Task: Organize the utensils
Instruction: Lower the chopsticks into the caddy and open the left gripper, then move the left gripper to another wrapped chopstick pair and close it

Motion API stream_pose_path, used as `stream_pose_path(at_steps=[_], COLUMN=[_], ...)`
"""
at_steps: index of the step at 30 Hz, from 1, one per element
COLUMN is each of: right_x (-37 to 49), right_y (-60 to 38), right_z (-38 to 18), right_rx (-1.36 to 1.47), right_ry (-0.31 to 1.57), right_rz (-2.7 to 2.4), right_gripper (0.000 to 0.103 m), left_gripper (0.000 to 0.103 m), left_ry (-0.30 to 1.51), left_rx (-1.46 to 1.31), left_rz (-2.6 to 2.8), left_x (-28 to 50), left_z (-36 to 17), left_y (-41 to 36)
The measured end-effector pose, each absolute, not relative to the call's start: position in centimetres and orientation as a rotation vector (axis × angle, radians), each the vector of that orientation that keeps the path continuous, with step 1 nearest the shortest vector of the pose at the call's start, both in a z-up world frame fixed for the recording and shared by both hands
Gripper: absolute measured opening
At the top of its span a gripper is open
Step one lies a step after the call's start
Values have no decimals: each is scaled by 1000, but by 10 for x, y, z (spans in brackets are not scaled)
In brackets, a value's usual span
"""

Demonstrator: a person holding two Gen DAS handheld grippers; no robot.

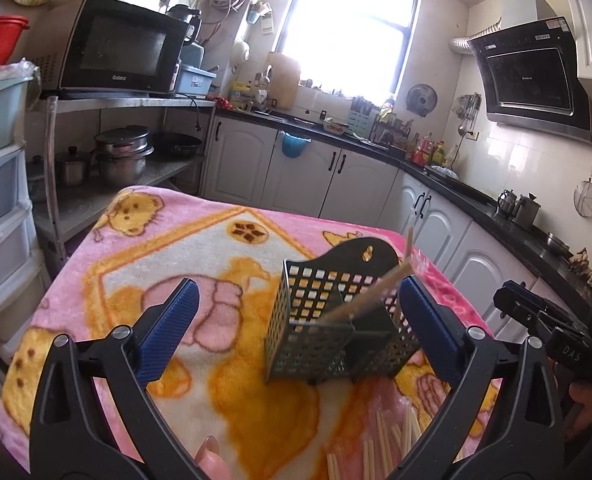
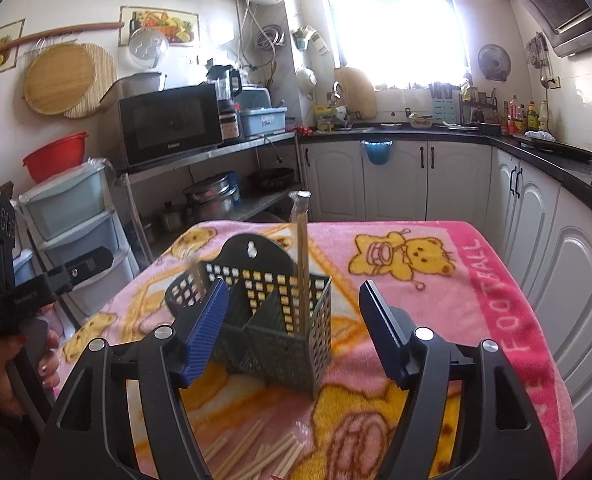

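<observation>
We hold both grippers tilted slightly downward toward the dark perforated caddy [image 1: 336, 320] standing on the pink bear blanket [image 1: 135, 280]. The left gripper [image 1: 296, 328], jaws spread wide and empty, sits just before the caddy. The right gripper [image 2: 291, 332], also spread and empty, faces it too. Wrapped chopsticks [image 2: 302, 256] stand inside the caddy; loose chopsticks [image 2: 255, 452] lie before it.
</observation>
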State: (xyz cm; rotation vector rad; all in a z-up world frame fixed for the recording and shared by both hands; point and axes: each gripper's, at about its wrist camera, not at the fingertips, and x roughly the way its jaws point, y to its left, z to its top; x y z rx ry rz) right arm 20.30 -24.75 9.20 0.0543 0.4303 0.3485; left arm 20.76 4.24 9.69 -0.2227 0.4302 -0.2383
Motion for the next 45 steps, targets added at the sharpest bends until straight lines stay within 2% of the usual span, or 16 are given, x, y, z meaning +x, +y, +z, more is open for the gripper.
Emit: stream_pose_path(at_steps=[33, 45], right_x=[179, 188], right_y=[-218, -214], right_z=[12, -14], right_rx=[-63, -19], right_ry=[721, 847], right_rz=[416, 422], right_gripper=[65, 45], left_gripper=[92, 92], left_ry=[703, 807], left_rx=[-181, -205], left_rz=[-190, -175], left_x=[164, 157], left_z=[4, -20], left_y=[53, 60])
